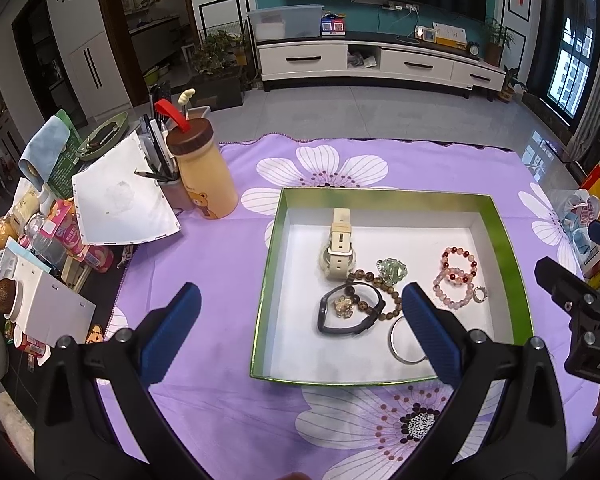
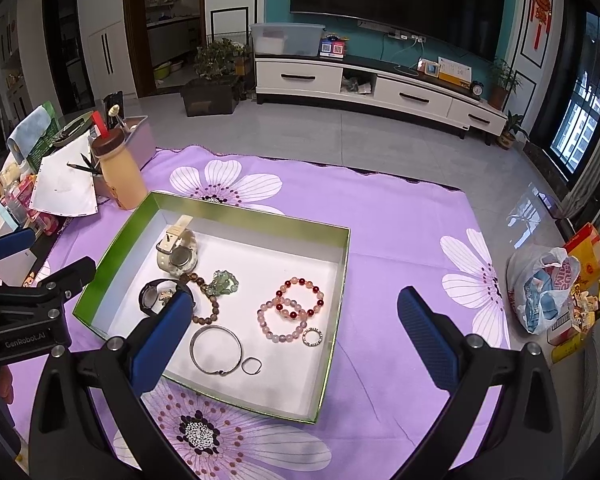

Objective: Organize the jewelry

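A green-rimmed white box sits on the purple flowered cloth and holds the jewelry: a cream watch, a black band, brown beads, a green charm, pink and red bead bracelets, a silver bangle and small rings. My left gripper is open and empty above the box's near left side. My right gripper is open and empty above the box's near right part.
A tan bottle with a brown lid, a pen cup, papers and snack clutter crowd the left edge. A plastic bag and yellow boxes lie at the right. Beyond the cloth is tiled floor.
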Available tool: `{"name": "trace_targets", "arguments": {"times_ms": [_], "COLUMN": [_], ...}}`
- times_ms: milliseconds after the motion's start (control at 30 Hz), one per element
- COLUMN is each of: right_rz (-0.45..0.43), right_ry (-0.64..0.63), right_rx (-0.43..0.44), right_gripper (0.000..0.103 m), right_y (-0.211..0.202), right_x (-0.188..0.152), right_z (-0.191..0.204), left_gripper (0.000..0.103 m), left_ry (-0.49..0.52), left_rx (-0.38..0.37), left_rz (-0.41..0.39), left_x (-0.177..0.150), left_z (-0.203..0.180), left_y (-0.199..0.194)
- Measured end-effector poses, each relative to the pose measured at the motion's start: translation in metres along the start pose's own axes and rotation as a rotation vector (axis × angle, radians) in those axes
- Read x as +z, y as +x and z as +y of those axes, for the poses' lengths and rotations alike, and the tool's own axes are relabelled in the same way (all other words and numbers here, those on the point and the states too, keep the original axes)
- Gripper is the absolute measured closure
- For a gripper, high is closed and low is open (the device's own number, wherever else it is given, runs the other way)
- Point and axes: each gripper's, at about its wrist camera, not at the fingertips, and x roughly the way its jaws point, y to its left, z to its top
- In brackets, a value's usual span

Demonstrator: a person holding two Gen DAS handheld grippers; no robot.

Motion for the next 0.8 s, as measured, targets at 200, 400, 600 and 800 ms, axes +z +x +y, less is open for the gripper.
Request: {"name": "trace_targets", "arguments": {"times_ms": [200, 400, 600, 800], "right_rz": [0.006, 0.006, 0.006, 0.008], "right_ry": [0.004, 0.004, 0.006, 0.011], "right_rx": [0.002, 0.002, 0.002, 0.005], "right_gripper": [0.001, 0.001, 0.001, 0.001], "right_y": [0.0039, 0.0041, 0.0055, 0.0077], "right_x": [-0.0013, -0.0014, -0.0022, -0.004], "right_z": [-0.0011, -0.0013, -0.0012, -0.0005], "left_gripper": [0.002, 0.002, 0.002, 0.002], "left_ry": [0.001, 0.002, 0.003, 0.003], "left_rx": [-0.001, 0.0, 0.0, 0.001], "left_rz": [0.001, 0.005, 0.005, 0.006], "left_x": [0.0001, 0.0001, 0.0001, 0.0003], "left_z": [-0.0005, -0.0006, -0.0006, -0.0009], "left_y": [0.0017, 0.0033, 0.0044, 0.004]}}
